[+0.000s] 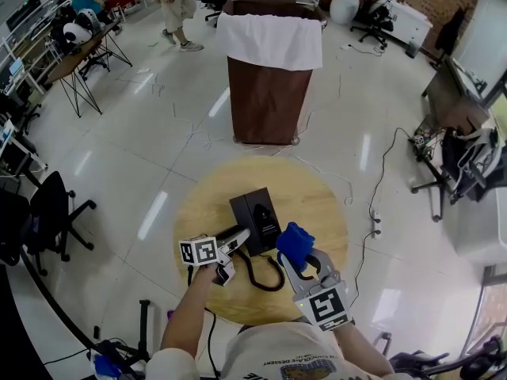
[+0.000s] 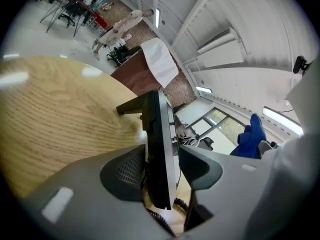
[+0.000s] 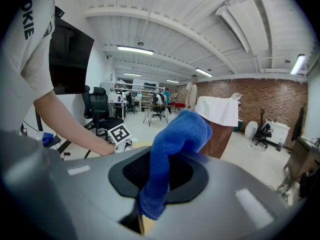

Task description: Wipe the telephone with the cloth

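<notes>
The black telephone (image 1: 255, 214) lies on the round wooden table (image 1: 317, 204), its coiled cord (image 1: 265, 279) looping toward me. My left gripper (image 1: 238, 237) is at the phone's near left edge. In the left gripper view, a black slab of the telephone (image 2: 161, 134) stands edge-on between the jaws of the left gripper (image 2: 162, 170), with a gap showing on the right side. My right gripper (image 1: 299, 261) hovers just right of the phone, shut on a blue cloth (image 1: 295, 242). In the right gripper view, the cloth (image 3: 172, 139) bulges up out of that gripper (image 3: 157, 184).
A brown lectern draped in white (image 1: 269, 70) stands beyond the table. A person (image 1: 178, 6) walks at the far back. Black office chairs (image 1: 47, 212) sit at the left, and desks and cables (image 1: 380, 188) at the right.
</notes>
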A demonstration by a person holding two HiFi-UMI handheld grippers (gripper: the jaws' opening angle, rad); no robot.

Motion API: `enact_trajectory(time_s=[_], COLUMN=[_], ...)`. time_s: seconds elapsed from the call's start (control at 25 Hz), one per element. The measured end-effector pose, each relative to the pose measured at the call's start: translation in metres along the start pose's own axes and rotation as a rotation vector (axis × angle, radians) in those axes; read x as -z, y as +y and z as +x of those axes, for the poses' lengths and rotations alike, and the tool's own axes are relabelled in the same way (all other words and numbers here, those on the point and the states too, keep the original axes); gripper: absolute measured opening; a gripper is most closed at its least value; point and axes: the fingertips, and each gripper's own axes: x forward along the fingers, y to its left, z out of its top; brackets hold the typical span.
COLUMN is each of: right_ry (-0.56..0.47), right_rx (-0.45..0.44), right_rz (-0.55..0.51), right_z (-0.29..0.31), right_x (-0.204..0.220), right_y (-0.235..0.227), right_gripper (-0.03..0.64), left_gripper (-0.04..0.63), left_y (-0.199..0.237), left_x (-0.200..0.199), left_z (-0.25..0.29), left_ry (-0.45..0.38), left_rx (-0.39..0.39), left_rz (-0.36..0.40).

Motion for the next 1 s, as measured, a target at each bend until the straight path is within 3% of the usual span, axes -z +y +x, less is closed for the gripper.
enact_trajectory(time_s=[0.12, 0.2, 0.48, 1.0], right_ry=[0.011, 0.016, 0.023, -0.023], right_rx=[-0.001, -0.001, 0.008, -0.026], right_rz=[-0.003, -0.003, 0.000, -0.012], right_z=[0.001, 0.001, 0.002, 0.001], right_x=[0.001, 0.002, 0.002, -0.009], right_y=[0.001, 0.003, 0.003, 0.016], right_gripper=[0.060, 0.061, 0.060, 0.060], left_gripper=[0.192, 0.076, 0.066, 0.063], left_y=[-0.003, -0.002, -0.003, -0.024], left_x=[-0.003, -0.005, -0.004, -0.013], left_z=[0.003, 0.003, 0.002, -0.016], left_ry=[0.036, 0.059, 0.090, 0.039], left_rx=[0.068, 0.091, 0.119, 0.110], left_rz=[-0.026, -0.037, -0.087, -0.071])
